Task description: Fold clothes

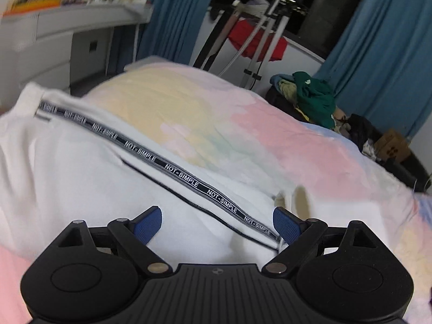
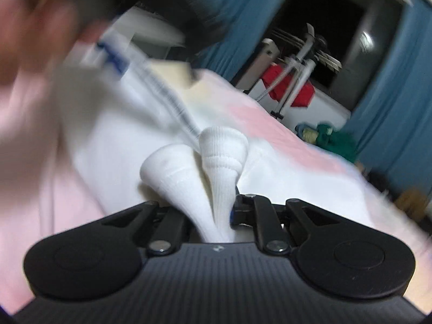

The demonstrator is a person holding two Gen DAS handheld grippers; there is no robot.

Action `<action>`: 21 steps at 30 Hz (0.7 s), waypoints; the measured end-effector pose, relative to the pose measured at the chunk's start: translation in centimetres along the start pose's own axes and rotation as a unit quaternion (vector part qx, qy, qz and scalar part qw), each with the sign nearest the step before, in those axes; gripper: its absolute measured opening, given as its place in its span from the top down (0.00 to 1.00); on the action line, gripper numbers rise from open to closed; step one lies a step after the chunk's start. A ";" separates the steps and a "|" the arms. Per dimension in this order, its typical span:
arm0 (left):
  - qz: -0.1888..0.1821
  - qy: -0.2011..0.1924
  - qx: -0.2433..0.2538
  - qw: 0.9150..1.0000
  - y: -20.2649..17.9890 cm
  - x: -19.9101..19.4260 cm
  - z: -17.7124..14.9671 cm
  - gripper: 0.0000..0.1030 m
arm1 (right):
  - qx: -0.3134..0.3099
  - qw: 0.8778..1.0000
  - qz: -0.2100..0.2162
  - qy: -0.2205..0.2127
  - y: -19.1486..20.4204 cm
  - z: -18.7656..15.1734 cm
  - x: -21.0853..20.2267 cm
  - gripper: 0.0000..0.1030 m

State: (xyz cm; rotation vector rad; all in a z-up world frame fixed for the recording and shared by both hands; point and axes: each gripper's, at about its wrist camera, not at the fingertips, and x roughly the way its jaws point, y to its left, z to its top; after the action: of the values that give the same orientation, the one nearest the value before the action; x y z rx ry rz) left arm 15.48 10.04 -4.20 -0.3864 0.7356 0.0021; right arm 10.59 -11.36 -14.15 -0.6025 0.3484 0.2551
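Teal curtains [image 1: 383, 62] are hanging at the back of a bedroom, framing a dark window, with a metal drying rack [image 1: 267, 35] carrying something red standing in front of it and a white desk [image 1: 54, 35] to the left. Filling most of both views is a bed [image 1: 310, 145] covered in a pastel pink, yellow and blue sheet, which is serving as the folding surface. A white garment [image 1: 81, 178], trimmed with a black tape [image 1: 172, 167] that is repeating the words NOT-SIMPLE, is lying spread over the near left part of the bed, reaching toward its near edge. A heap of green and dark clothes [image 1: 313, 97] is sitting off the bed's far right side, probably waiting its turn. The left gripper [image 1: 217, 225] is hovering low over the white garment with its blue-padded fingers [image 1: 148, 222] standing wide apart and gripping nothing, likely readying to take a fresh hold. The right gripper [image 2: 208, 213] is pinching two white ribbed cuffs [image 2: 216, 159] bunched together between nearly closed fingers, seemingly so that part of the garment can be carried across for a fold. The right wrist view is heavily blurred, and a person's hand [image 2: 29, 40] is showing smeared at its upper left.
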 end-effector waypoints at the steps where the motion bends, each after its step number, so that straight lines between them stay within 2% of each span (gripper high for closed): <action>1: -0.005 0.002 -0.011 1.000 0.3 -0.1 0.1 0.12 | 0.007 1.000 -0.001 -0.003 -0.3 0.1 -0.2 0.88; 3: -0.014 -0.001 -0.028 1.000 0.7 -0.2 0.3 0.12 | 0.044 0.999 -0.004 -0.015 -1.8 0.8 -0.7 0.88; 5: -0.024 -0.005 -0.041 0.999 0.9 -0.3 0.5 0.12 | 0.060 0.997 -0.023 -0.046 -2.7 2.1 -1.8 0.87; 7: -0.034 -0.016 -0.047 0.998 1.2 -0.7 0.9 0.12 | 0.086 0.994 -0.010 -0.067 -3.1 3.5 -2.4 0.87; 10: -0.038 -0.032 -0.044 0.998 1.3 -1.3 1.2 0.12 | 0.122 0.991 0.028 -0.045 -2.4 3.9 -1.3 0.87; 13: -0.036 -0.041 -0.022 0.998 0.9 -1.5 1.1 0.12 | 0.133 0.989 0.054 -0.029 -1.8 3.0 -0.1 0.86; 16: -0.036 -0.045 0.005 0.998 0.1 -1.4 0.6 0.12 | 0.149 0.987 0.055 -0.032 -2.2 3.7 -0.9 0.82; 17: -0.037 -0.046 0.014 0.998 -0.3 -1.4 0.5 0.12 | 0.156 0.986 0.059 -0.027 -2.3 3.9 -1.3 0.78; 19: -0.040 -0.051 0.033 0.997 -0.8 -1.5 0.2 0.12 | 0.169 0.983 0.067 -0.017 -2.5 4.3 -2.2 0.45; 21: -0.041 -0.057 0.049 0.996 -1.3 -1.7 -0.2 0.12 | 0.187 0.979 0.086 -0.015 -2.8 4.5 -3.4 0.30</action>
State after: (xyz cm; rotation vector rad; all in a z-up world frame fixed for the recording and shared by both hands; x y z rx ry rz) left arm 14.29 8.95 -2.75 -0.3190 0.6052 -0.0890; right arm 9.55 -11.41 -7.93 -0.1976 0.4086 0.3545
